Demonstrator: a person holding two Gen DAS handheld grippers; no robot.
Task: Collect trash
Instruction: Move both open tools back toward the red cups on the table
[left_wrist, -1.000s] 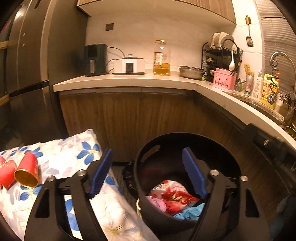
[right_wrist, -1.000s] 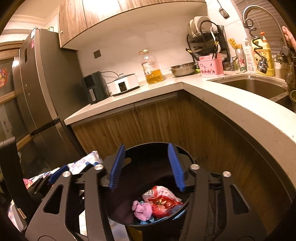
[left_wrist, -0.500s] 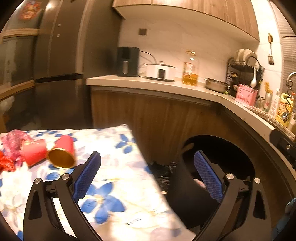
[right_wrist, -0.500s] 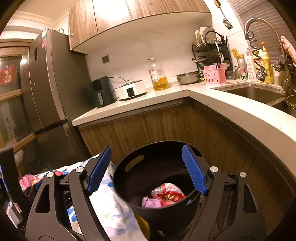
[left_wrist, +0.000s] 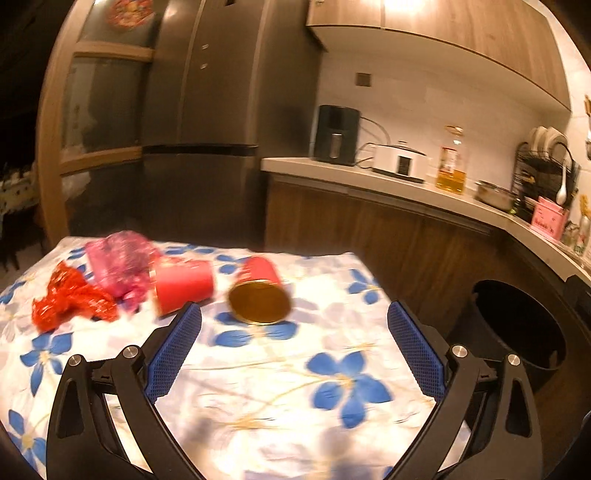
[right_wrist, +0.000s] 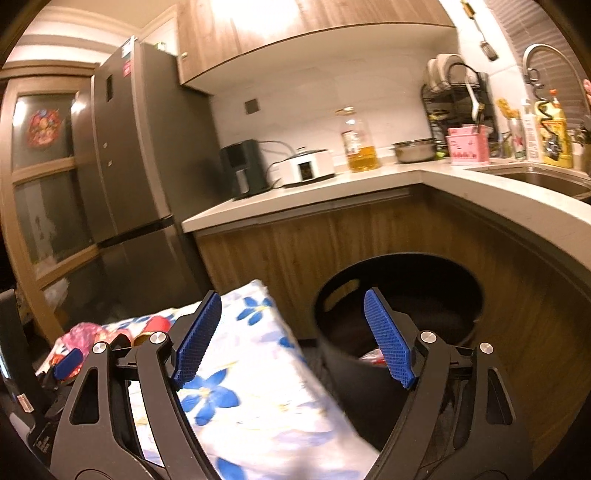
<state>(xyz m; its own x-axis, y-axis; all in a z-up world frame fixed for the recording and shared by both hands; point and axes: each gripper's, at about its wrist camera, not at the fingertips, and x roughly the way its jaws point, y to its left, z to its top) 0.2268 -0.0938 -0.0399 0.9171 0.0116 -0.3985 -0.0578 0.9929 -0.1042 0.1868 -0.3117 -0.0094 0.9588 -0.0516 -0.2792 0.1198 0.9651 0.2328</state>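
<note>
On the flowered tablecloth (left_wrist: 280, 373) lie two red paper cups on their sides: one with its gold inside facing me (left_wrist: 258, 295), one further left (left_wrist: 183, 282). Left of them are a pink wrapper (left_wrist: 118, 262) and a crumpled red wrapper (left_wrist: 70, 299). My left gripper (left_wrist: 293, 350) hovers open over the cloth, short of the cups, with nothing between its fingers. The black trash bin (left_wrist: 517, 325) stands right of the table. In the right wrist view my right gripper (right_wrist: 291, 336) is open and empty between the table edge (right_wrist: 258, 354) and the bin (right_wrist: 399, 295), which holds trash (right_wrist: 373, 356).
A wooden counter (right_wrist: 332, 188) curves behind the bin, carrying an oil bottle (right_wrist: 360, 147), a white cooker (right_wrist: 304, 168), a black appliance (right_wrist: 243, 166) and a dish rack (right_wrist: 456, 107). A grey fridge (right_wrist: 136, 155) stands at the left. The left gripper's body (right_wrist: 66, 363) shows at the lower left.
Both grippers swung left from above the bin toward the table and opened wider. The cups and wrappers came into the middle of the left view; the bin slid to the right.
</note>
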